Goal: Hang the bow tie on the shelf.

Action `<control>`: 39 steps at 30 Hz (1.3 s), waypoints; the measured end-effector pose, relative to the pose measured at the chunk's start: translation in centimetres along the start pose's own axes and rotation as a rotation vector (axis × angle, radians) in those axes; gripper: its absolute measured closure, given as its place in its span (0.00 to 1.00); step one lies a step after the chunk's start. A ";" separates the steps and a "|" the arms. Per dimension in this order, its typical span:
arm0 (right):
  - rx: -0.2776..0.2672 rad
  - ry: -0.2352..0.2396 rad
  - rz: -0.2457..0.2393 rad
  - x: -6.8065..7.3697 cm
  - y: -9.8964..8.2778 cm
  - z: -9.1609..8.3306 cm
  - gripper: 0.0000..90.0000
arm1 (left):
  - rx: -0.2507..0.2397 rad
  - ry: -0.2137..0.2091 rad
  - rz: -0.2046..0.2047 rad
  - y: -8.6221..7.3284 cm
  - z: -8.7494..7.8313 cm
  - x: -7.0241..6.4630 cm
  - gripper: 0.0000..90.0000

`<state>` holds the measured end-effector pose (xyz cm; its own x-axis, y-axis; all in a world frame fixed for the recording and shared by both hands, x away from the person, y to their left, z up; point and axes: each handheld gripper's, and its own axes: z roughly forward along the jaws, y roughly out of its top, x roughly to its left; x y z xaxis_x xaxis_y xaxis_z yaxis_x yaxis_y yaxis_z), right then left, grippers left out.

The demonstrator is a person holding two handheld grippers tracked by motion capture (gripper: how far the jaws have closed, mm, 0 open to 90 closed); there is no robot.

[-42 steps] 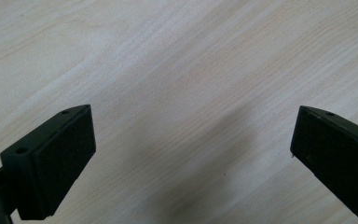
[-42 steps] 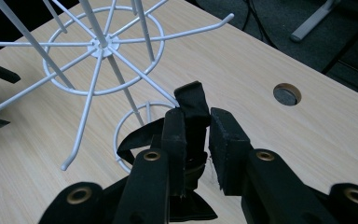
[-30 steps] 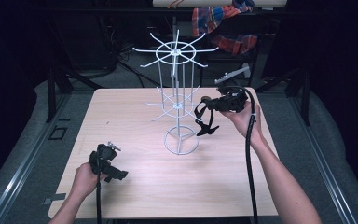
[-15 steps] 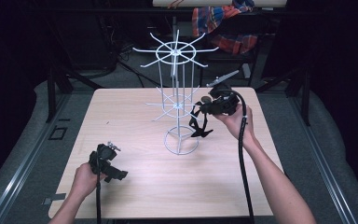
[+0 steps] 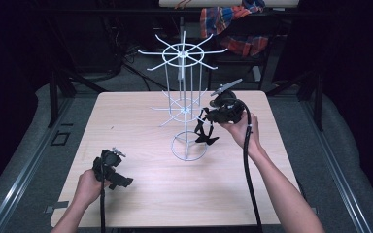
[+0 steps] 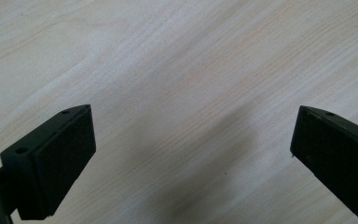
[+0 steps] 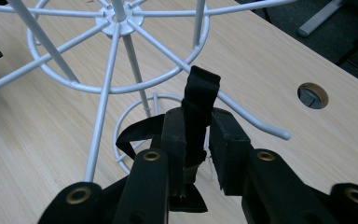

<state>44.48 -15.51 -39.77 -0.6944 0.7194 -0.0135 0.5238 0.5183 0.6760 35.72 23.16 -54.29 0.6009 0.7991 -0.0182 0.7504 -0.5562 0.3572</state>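
Observation:
A white wire rack (image 5: 184,104) with two rings of spokes stands mid-table on a round base (image 5: 188,145). My right gripper (image 5: 207,117) is beside its lower ring, shut on a black strap piece (image 5: 205,132) that dangles below it. In the right gripper view the strap (image 7: 199,100) is pinched between the jaws of the right gripper (image 7: 199,135), and its top loop lies against a hooked spoke (image 7: 256,119); I cannot tell whether it is over the hook. My left gripper (image 5: 121,179) rests low at the front left, open over bare wood (image 6: 191,121).
The table (image 5: 126,121) is light wood, with a round cable hole (image 7: 312,94) near the rack. A plaid cloth (image 5: 233,24) hangs behind the table. Dark frame legs (image 5: 53,97) stand at the back corners. Upper spokes (image 5: 182,48) reach out over the table.
My right gripper has carried the black strap left and a little down, up to the rack's lower ring. The left gripper has stayed put.

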 end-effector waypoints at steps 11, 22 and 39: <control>-0.011 0.014 0.019 0.1 -0.1 0.9 0.85 | -0.005 -0.002 -0.002 0.0 0.0 0.0 0.00; -0.014 0.029 0.031 0.1 -0.2 1.5 0.84 | -0.005 -0.007 -0.004 -0.1 -0.1 0.2 0.00; -0.027 0.074 0.030 -0.2 -0.7 1.5 0.83 | -0.001 -0.011 0.003 0.4 0.4 0.1 0.00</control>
<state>45.00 -15.35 -41.32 -0.7137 0.6978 0.0610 0.5323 0.4837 0.6947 36.16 22.98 -54.51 0.6059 0.7951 -0.0275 0.7484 -0.5580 0.3585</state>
